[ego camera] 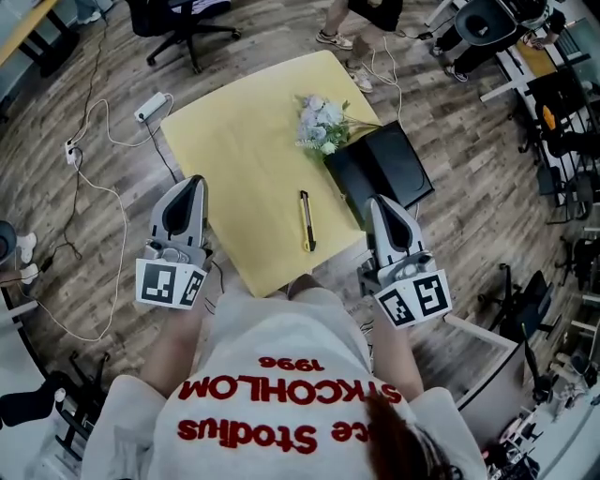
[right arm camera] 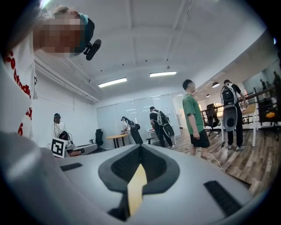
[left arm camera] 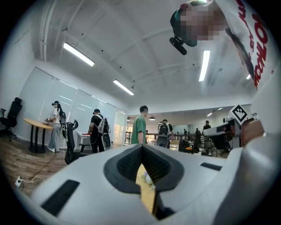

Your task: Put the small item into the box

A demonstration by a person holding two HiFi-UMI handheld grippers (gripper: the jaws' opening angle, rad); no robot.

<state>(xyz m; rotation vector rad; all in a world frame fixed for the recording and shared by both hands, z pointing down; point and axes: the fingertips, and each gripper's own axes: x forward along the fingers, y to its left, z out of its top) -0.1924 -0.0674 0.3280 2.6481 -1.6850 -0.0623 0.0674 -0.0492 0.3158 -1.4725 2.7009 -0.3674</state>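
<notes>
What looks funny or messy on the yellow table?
The black box sits crooked and sticks out past the table's right edge. The flowers lie on their side beside it. Nothing looks spilled or broken.

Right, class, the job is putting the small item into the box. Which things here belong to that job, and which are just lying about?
Belong to the job: slim yellow-and-black item on the table; black box; left tongs and right tongs, both shut and empty.
Just lying about: bunch of flowers; power strip on the floor; office chair.
</notes>
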